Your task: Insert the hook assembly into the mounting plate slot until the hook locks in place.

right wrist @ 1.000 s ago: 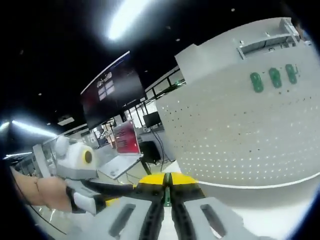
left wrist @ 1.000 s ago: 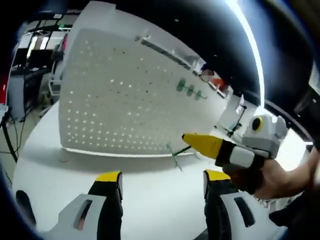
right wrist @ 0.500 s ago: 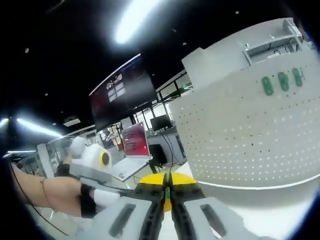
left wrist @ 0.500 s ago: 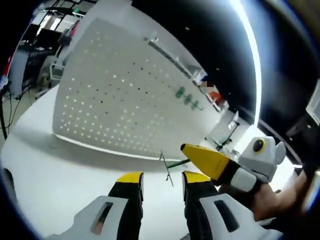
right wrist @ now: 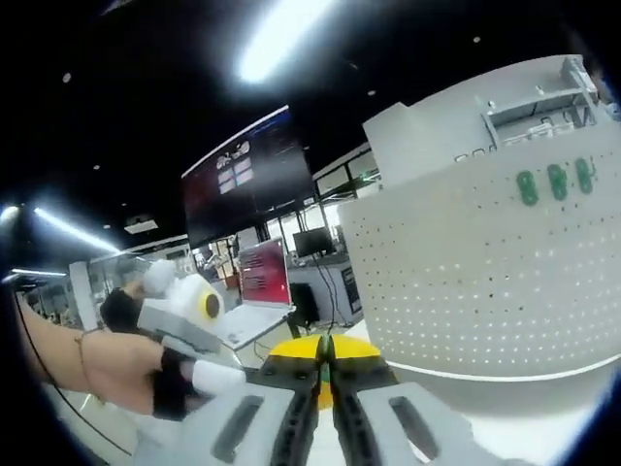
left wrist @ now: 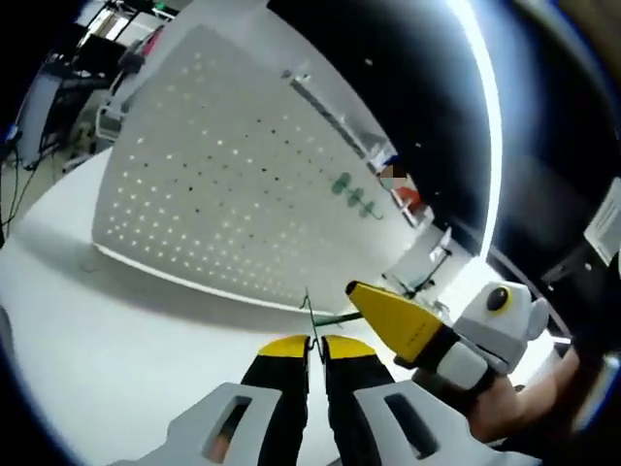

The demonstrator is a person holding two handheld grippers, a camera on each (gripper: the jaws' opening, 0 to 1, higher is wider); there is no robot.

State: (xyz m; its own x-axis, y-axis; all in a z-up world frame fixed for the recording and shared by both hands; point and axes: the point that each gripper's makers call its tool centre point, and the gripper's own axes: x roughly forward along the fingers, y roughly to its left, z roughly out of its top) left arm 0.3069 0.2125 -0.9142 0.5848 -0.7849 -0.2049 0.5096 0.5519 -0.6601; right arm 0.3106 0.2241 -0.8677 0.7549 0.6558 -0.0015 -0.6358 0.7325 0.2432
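You can see one big white board full of holes ahead of your left gripper, three green tags on it, one thin green hook, and two grippers.

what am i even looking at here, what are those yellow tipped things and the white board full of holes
A person holds a two-jaw hand gripper in each hand, and a fisheye camera rides on each. In the left gripper view, the left gripper has its yellow-tipped jaws shut on a thin green hook, and the right gripper comes in from the right holding the same piece. The right gripper view looks along that gripper's own shut jaws. The white pegboard stands on a white table and carries three green pieces.
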